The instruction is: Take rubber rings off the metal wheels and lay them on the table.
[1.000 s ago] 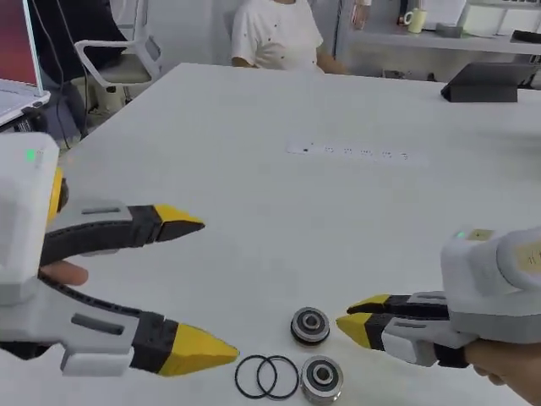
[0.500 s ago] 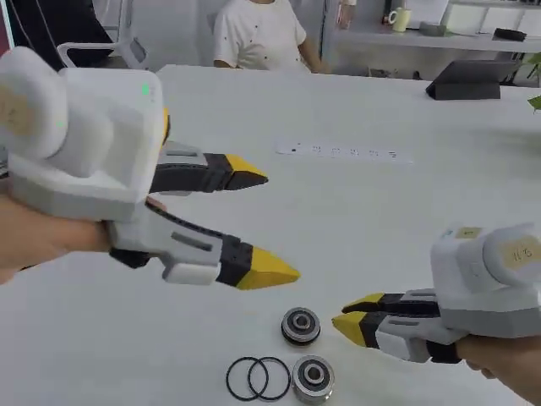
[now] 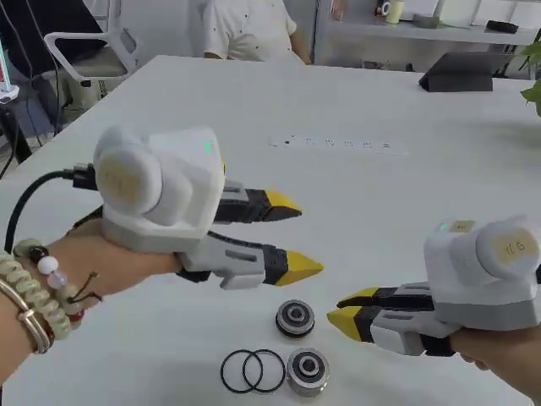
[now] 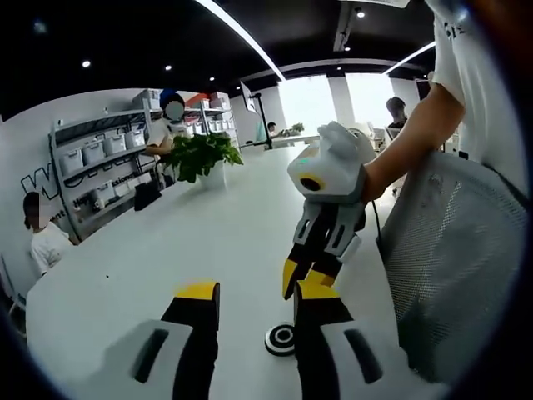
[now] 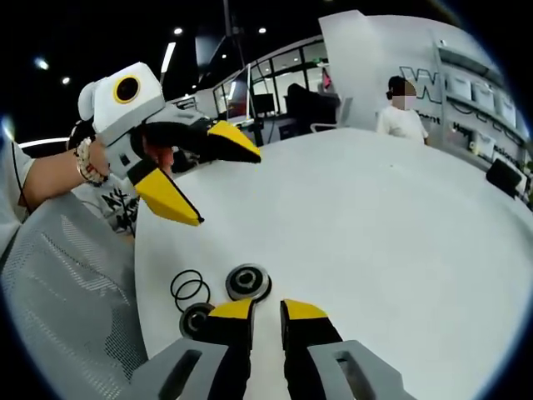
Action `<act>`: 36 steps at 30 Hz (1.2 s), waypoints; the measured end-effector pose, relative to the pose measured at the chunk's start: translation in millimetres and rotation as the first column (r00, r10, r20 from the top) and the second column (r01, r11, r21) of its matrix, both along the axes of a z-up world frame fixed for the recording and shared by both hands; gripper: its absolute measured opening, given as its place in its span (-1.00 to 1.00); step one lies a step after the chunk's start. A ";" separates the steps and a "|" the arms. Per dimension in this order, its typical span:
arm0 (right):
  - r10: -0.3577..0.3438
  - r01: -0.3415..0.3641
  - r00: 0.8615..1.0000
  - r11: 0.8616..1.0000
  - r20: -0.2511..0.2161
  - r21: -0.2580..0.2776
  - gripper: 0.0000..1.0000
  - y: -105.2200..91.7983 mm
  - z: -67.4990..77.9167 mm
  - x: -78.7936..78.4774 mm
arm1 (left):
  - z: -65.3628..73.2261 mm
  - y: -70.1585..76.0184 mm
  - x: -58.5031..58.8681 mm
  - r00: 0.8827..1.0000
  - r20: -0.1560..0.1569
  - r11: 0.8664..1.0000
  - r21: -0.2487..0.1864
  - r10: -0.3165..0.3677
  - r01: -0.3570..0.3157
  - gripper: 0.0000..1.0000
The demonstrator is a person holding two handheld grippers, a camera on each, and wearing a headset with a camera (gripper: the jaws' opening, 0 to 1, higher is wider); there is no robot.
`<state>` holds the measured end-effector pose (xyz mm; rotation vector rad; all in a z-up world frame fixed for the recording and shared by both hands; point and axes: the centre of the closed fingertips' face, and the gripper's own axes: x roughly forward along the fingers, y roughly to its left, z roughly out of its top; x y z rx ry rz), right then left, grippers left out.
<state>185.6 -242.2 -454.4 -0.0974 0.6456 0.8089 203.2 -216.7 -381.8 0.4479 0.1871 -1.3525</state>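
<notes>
Wheels, two, metal, lie flat on the table (image 3: 406, 220): far wheel (image 3: 295, 318) and near wheel (image 3: 308, 370). Two rubber rings (image 3: 252, 371) (overlapping each other) lie just left of the near wheel. Left gripper (image 3: 303, 237) hovers above the table, jaws wide, empty. Right gripper (image 3: 340, 309) sits just right of the far wheel, jaws narrowly parted, empty.

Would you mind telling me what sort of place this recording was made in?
Likely an open-plan office or lab workroom: a long white table, shelving with storage bins, an office chair and a potted plant.
</notes>
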 end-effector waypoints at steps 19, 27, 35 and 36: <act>0.035 -0.035 0.999 0.999 -0.017 -0.031 -0.81 5.2 -9.0 -5.7 | -77.0 3.5 -10.3 0.989 -0.146 0.985 0.173 0.011 0.014 -0.71; 0.031 -0.032 0.999 0.999 -0.018 -0.025 -0.82 5.3 -8.9 -5.4 | -81.0 3.8 -7.0 0.979 -0.197 0.986 0.162 0.061 -0.028 -0.85; 0.052 -0.053 0.998 0.998 -0.025 -0.042 -0.74 13.8 -16.6 -8.2 | -80.6 -1.5 -10.3 0.979 -0.197 0.990 0.137 0.055 -0.028 -0.85; 0.061 -0.062 0.998 0.997 -0.019 -0.049 -0.71 16.3 -17.5 -8.9 | -80.7 -3.8 -11.4 0.980 -0.195 0.990 0.138 0.050 -0.023 -0.85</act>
